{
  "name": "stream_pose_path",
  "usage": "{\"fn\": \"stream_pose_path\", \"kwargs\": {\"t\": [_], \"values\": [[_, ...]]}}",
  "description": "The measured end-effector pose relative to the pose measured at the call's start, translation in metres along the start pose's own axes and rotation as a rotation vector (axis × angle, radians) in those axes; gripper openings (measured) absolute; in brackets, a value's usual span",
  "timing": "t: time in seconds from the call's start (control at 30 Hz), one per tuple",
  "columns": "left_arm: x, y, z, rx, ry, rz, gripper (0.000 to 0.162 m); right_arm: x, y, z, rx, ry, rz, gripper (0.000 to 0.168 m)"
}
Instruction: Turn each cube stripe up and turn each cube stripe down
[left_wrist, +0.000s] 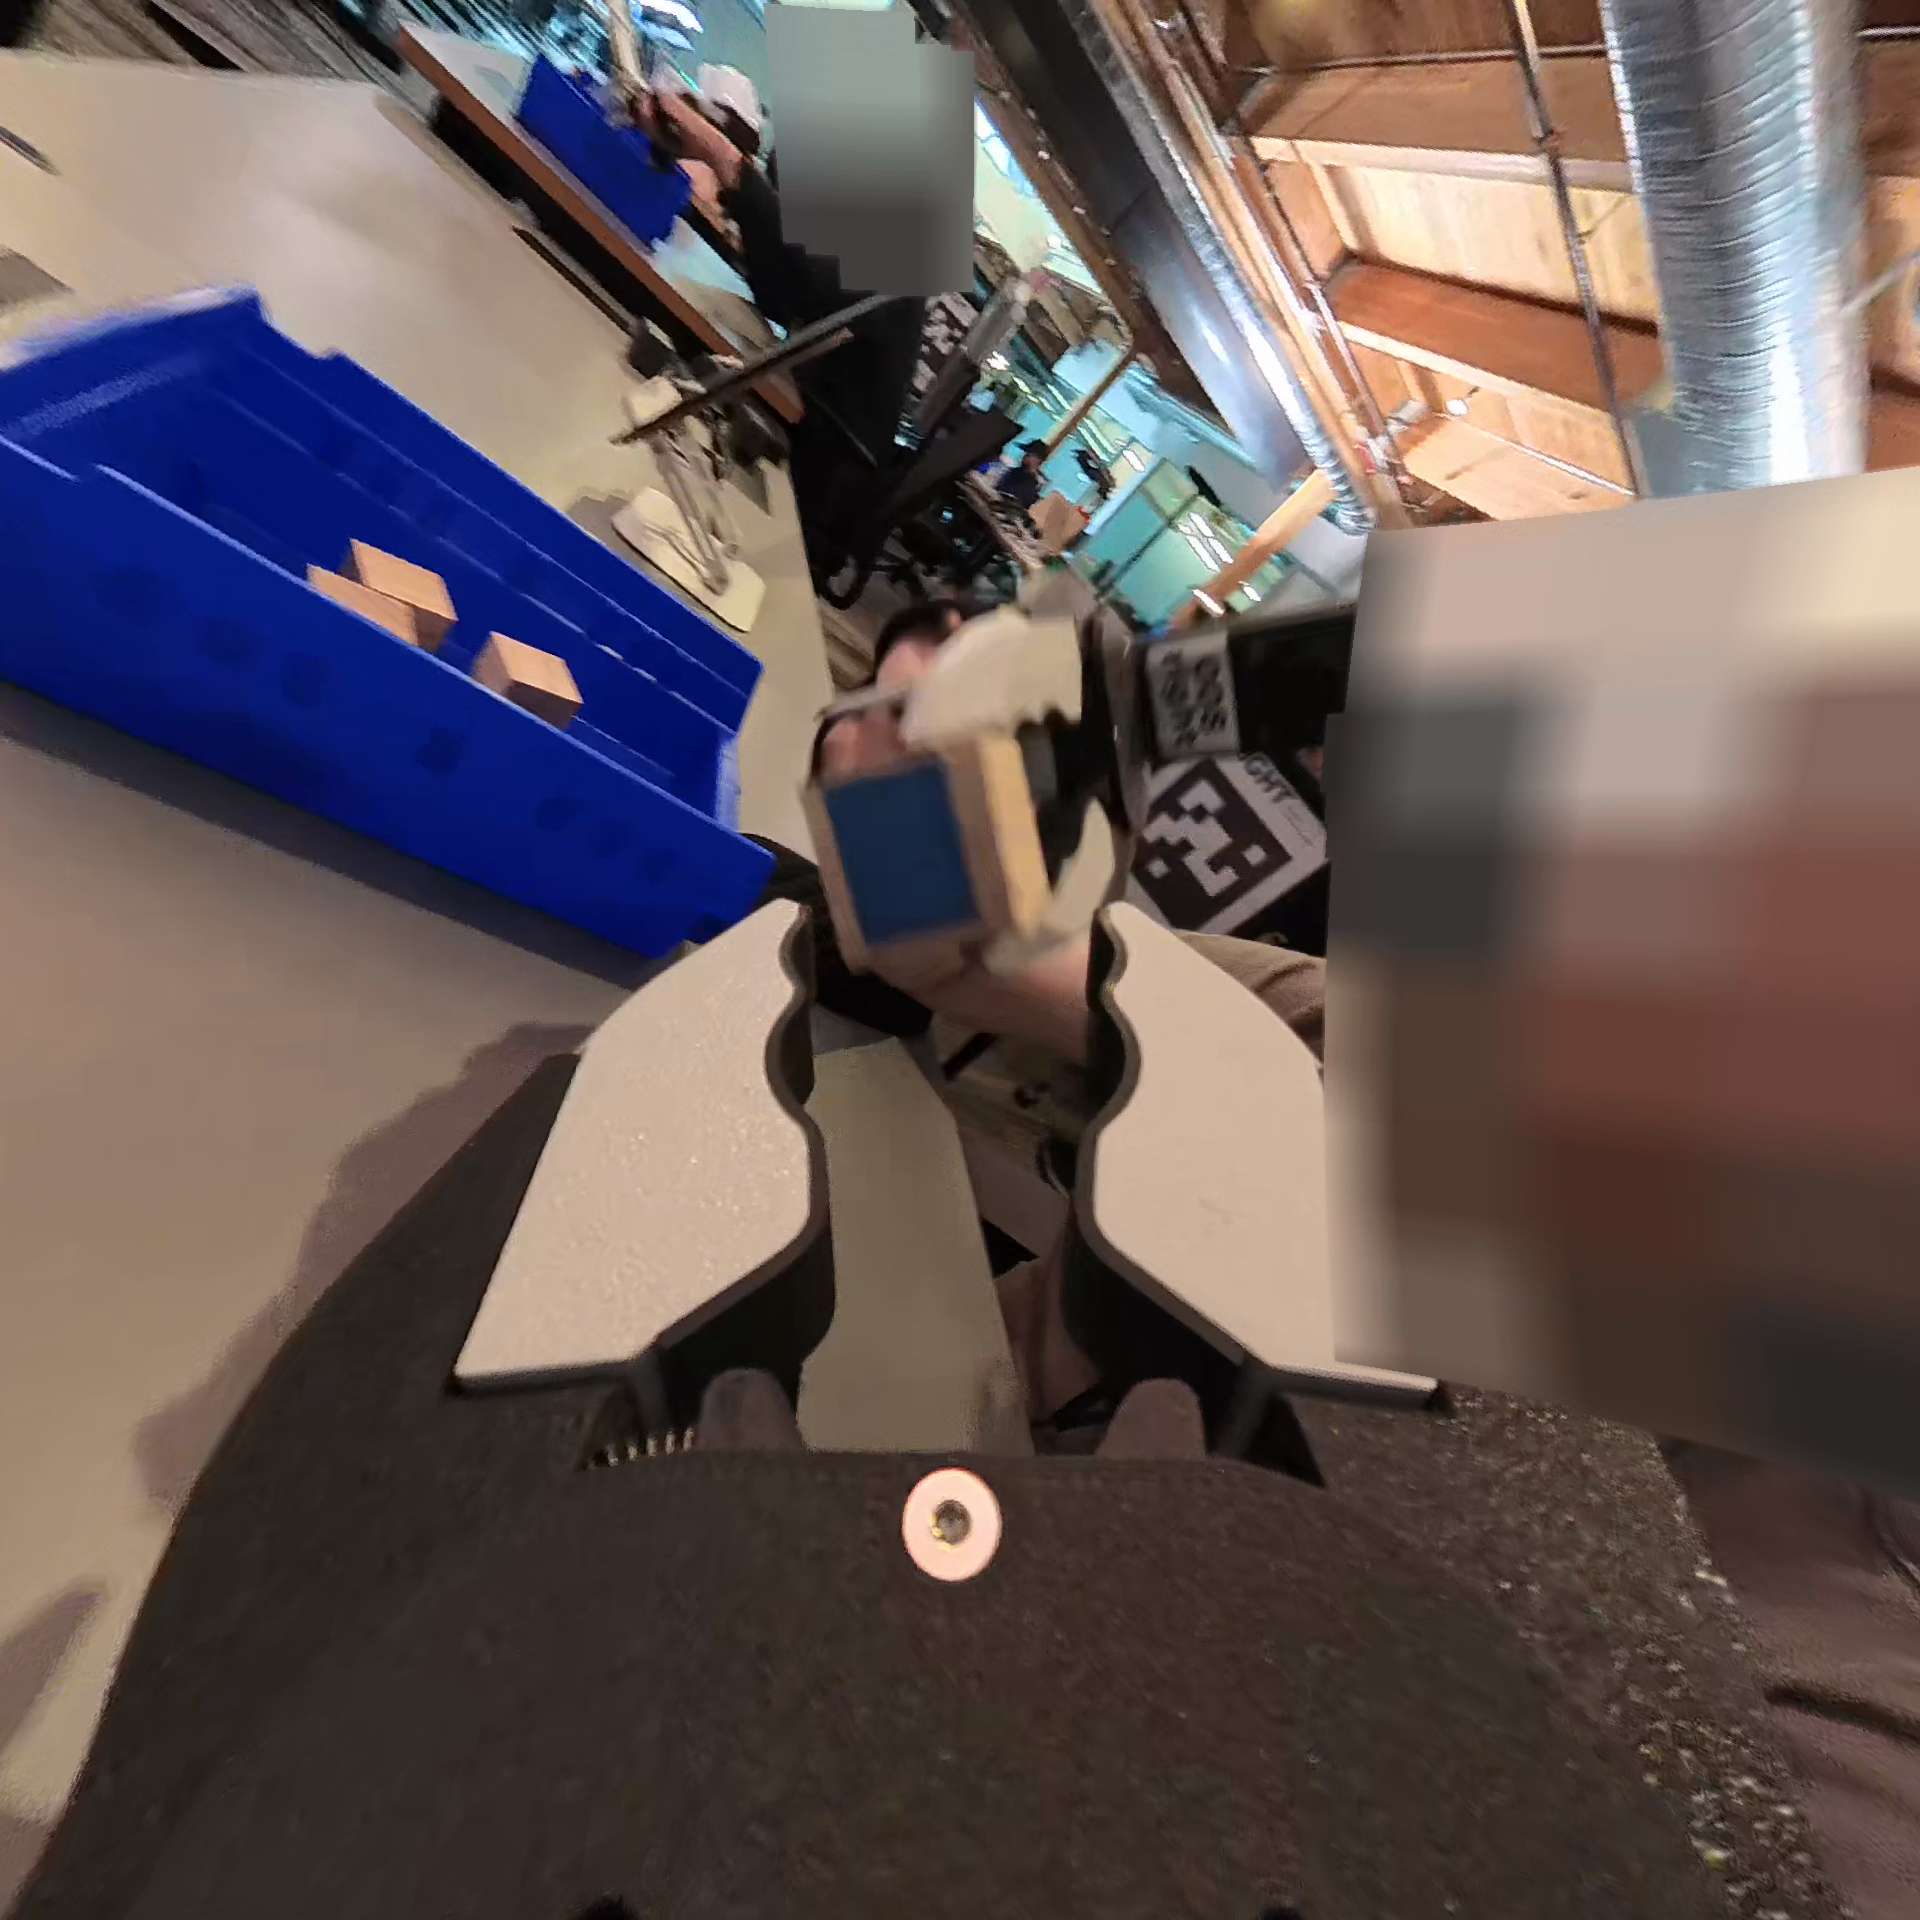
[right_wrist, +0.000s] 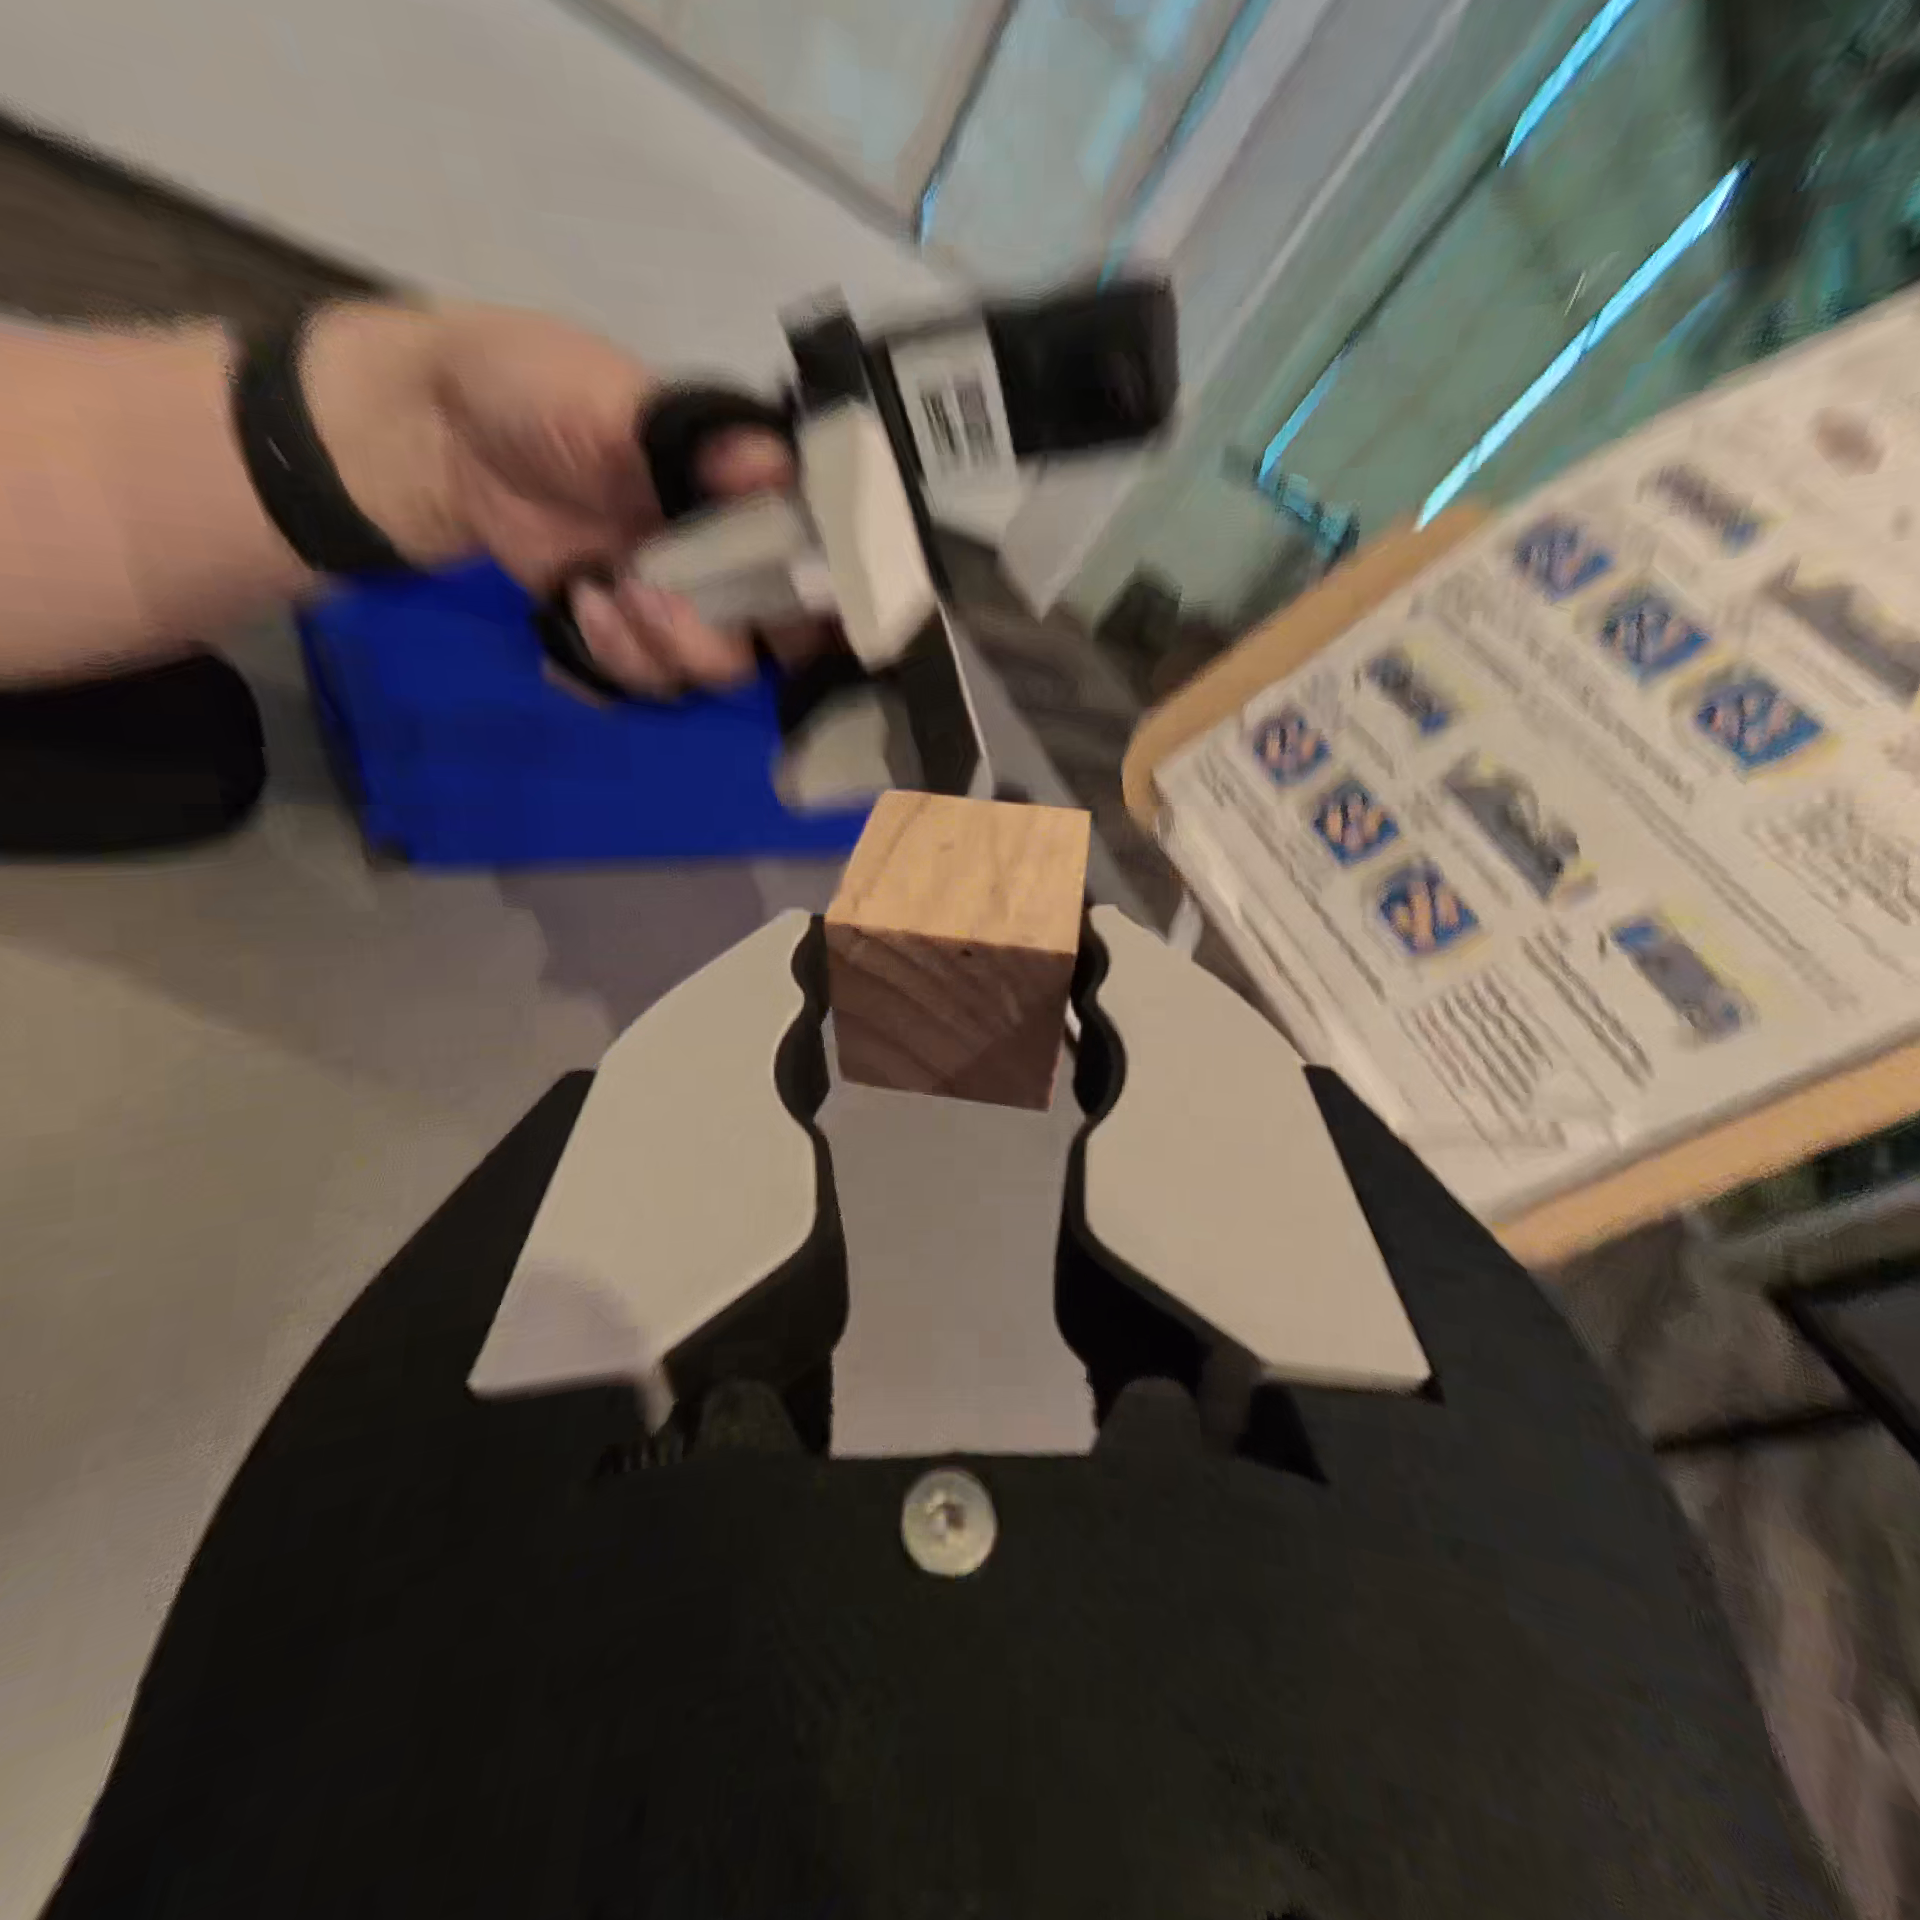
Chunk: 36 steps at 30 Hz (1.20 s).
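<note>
Workshop w/ bare wood ceiling and silver ducts overhead; pale grey counter carries a blue bin w/ three plain wooden cubes lying in its channels. The right gripper holds a fourth cube in the air, fingers closed on two opposite side faces, well off the counter. From the left wrist view the same cube shows a blue face, prob. the stripe, pointing toward the left gripper, whose fingers stand partly apart w/ nothing between them, just short of the cube. Cube looks like solid wood: light, stiff, not fragile, flat faces w/ sharp edges, so a square pinch on two parallel bare faces should hold; a corner or edge pinch would prob. twist or slip. For a hand-over, the left should take the pair of faces the right isn't covering. A board w/ a printed sheet stands to the right.
</note>
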<state>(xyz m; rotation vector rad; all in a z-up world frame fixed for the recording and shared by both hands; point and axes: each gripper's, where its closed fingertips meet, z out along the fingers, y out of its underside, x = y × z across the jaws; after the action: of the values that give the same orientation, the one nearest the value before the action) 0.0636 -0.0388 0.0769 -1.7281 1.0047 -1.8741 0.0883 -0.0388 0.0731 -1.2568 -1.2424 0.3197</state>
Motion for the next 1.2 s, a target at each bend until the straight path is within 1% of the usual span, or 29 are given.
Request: {"fn": "stream_pose_path", "kwargs": {"t": [0.03,0.1,0.17,0.23,0.27,0.33,0.43,0.53,0.67,0.77,0.87,0.93,0.97,1.03,1.13,1.2], "values": [[-0.001,-0.003,-0.007,0.008,-0.037,0.017,0.049,0.015,0.017,-0.011,-0.122,-0.019,0.016,0.046],[0.000,-0.010,-0.022,0.031,-0.110,0.064,0.046,0.047,0.060,-0.046,-0.359,-0.037,0.130,0.046],[-0.001,-0.015,-0.037,0.046,-0.200,0.105,0.044,0.072,0.105,-0.087,-0.550,-0.011,0.344,0.046],[-0.003,-0.019,-0.049,0.061,-0.282,0.132,0.044,0.080,0.148,-0.121,-0.717,-0.001,0.543,0.046],[-0.003,-0.020,-0.054,0.068,-0.307,0.138,0.044,0.080,0.167,-0.132,-0.786,-0.011,0.606,0.046],[0.000,-0.021,-0.058,0.074,-0.313,0.135,0.043,0.076,0.199,-0.142,-0.894,-0.038,0.693,0.046],[0.000,-0.018,-0.056,0.058,-0.316,0.122,0.043,0.062,0.243,-0.145,-1.052,-0.100,0.829,0.046],[0.000,-0.015,-0.052,0.034,-0.327,0.125,0.042,0.058,0.284,-0.152,-1.219,-0.078,0.872,0.046],[-0.001,-0.012,-0.055,0.018,-0.341,0.125,0.041,0.047,0.303,-0.150,-1.296,-0.129,0.889,0.046],[-0.003,-0.017,-0.064,0.044,-0.369,0.127,0.040,0.046,0.316,-0.156,-1.387,-0.099,0.852,0.046],[-0.009,-0.023,-0.079,0.083,-0.445,0.146,0.037,0.045,0.322,-0.155,-1.413,-0.099,0.845,0.046],[-0.014,-0.019,-0.089,0.055,-0.505,0.144,0.037,0.045,0.323,-0.154,-1.411,-0.106,0.839,0.046],[-0.017,-0.016,-0.096,0.027,-0.550,0.146,0.038,0.044,0.322,-0.154,-1.405,-0.119,0.830,0.046],[-0.024,-0.011,-0.117,-0.020,-0.694,0.163,0.037,0.047,0.317,-0.152,-1.371,-0.130,0.805,0.053],[-0.032,-0.010,-0.162,-0.030,-0.957,0.189,0.038,0.060,0.301,-0.147,-1.264,-0.091,0.799,0.053],[-0.034,0.002,-0.192,-0.068,-1.099,0.137,0.039,0.072,0.293,-0.144,-1.200,-0.048,0.777,0.053]]}}
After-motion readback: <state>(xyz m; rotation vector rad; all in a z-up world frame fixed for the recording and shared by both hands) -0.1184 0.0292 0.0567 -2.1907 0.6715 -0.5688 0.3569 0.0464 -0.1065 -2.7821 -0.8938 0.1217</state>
